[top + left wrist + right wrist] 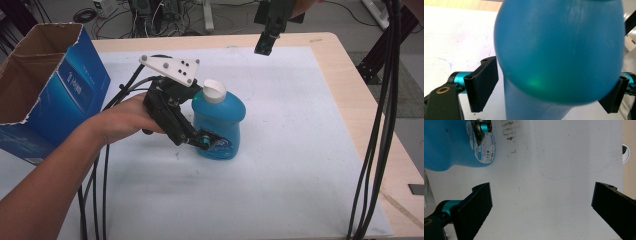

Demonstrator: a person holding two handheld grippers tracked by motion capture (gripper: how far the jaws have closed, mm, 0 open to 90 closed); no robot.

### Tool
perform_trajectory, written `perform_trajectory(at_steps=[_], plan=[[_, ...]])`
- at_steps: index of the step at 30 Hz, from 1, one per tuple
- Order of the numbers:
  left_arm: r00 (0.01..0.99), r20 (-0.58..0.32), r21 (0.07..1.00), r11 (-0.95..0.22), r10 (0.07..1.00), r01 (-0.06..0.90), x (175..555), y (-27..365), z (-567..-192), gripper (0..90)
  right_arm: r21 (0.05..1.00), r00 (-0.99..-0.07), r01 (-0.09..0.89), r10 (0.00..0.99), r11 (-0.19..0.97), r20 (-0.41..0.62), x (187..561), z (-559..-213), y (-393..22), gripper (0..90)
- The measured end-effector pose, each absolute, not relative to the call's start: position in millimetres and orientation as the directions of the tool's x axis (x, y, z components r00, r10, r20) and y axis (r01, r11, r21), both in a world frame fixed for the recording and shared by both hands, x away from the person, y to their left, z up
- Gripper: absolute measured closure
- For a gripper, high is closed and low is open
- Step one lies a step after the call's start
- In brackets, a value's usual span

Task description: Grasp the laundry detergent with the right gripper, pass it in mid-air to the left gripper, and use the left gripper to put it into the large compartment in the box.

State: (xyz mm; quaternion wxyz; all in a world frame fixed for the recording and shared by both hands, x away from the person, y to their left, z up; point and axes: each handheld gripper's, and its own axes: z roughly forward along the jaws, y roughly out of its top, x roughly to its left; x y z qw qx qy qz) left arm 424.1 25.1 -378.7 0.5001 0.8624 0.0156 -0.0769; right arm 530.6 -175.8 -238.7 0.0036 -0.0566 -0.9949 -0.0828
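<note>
A blue plastic bottle (222, 117) with a white cap (215, 91) stands upright on the white mat (285, 175). My left gripper (212, 138), held by a hand from the left, reaches around the bottle's lower body. In the left gripper view the bottle (559, 50) sits between the two black pads (484, 83), and a thin gap shows at the left pad, so the left gripper (549, 96) is open. My right gripper (264, 46) hangs high over the table's far edge. Seen in its own view, the right gripper (541, 212) is open wide over bare mat, the bottle (446, 145) far off.
An open blue cardboard box (50, 95) stands at the left edge of the table. Black cables (375, 125) hang down the right side, and more trail from the left gripper. Bare wooden tabletop (350, 75) borders the mat on the right.
</note>
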Motion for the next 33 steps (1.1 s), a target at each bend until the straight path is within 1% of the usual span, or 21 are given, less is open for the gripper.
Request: perform_trajectory(at_steps=[2,3,4,5,11,12,13,14,16,23,26,27,30,31,33], plan=[[0.986,-0.166,0.863,-0.486,-0.017,0.137,423.6,25.9,-378.3,15.1,0.163,-0.993,0.114,0.113,0.980,0.016,530.7,-238.8,-175.9,2.5],[0.985,-0.170,0.864,-0.484,-0.020,0.140,424.1,26.2,-377.6,15.2,0.162,-0.993,0.117,0.115,0.980,0.018,530.3,-238.7,-175.8,2.5],[0.986,-0.165,0.863,-0.487,-0.022,0.133,423.2,26.4,-377.3,15.2,0.161,-0.993,0.117,0.115,0.980,0.018,530.3,-238.7,-175.8,2.5],[0.989,-0.140,0.863,-0.495,-0.039,0.103,422.2,26.7,-376.9,15.2,0.162,-0.993,0.114,0.113,0.980,0.016,530.5,-238.8,-175.8,2.5],[0.997,-0.083,0.838,-0.542,-0.003,0.069,421.2,27.6,-376.4,15.1,0.157,-0.994,0.111,0.110,0.981,0.017,530.4,-239.2,-174.9,2.5],[0.997,-0.082,0.836,-0.543,0.005,0.072,421.2,27.7,-376.1,11.7,0.159,-0.994,0.112,0.110,0.981,0.019,530.0,-239.2,-174.5,2.5],[0.997,-0.076,0.839,-0.540,0.009,0.069,421.2,28.6,-375.4,2.8,0.161,-0.994,0.112,0.111,0.981,0.018,529.8,-239.0,-174.3,2.5],[0.997,-0.072,0.842,-0.534,0.029,0.076,421.1,29.7,-374.3,1.6,0.162,-0.993,0.115,0.114,0.980,0.017,529.5,-238.7,-174.2,2.5],[0.996,-0.075,0.847,-0.525,0.049,0.089,421.6,31.8,-372.2,1.6,0.162,-0.993,0.114,0.113,0.980,0.017,529.4,-238.7,-174.4,2.5],[0.996,-0.074,0.833,-0.546,0.048,0.088,419.9,42.0,-366.3,1.6,0.162,-0.993,0.114,0.113,0.980,0.015,528.4,-238.0,-175.1,2.5],[0.992,-0.099,0.833,-0.540,0.076,0.124,419.4,48.6,-359.8,1.7,0.161,-0.993,0.115,0.114,0.980,0.014,528.0,-237.8,-175.2,2.5],[0.986,-0.123,0.829,-0.535,0.108,0.162,419.2,51.4,-356.7,1.7,0.159,-0.994,0.112,0.111,0.981,0.012,528.2,-237.7,-175.2,2.5],[0.977,-0.146,0.809,-0.549,0.158,0.210,419.7,57.4,-348.8,1.6,0.162,-0.994,0.112,0.111,0.980,0.015,527.6,-237.5,-175.1,2.5],[0.978,-0.149,0.800,-0.563,0.143,0.205,419.8,60.0,-345.5,1.7,0.162,-0.993,0.115,0.114,0.980,0.015,527.2,-237.2,-175.0,2.5],[0.980,-0.131,0.787,-0.585,0.153,0.196,417.5,64.5,-338.1,1.6,0.163,-0.994,0.109,0.108,0.981,0.011,527.0,-236.8,-175.0,2.5]])
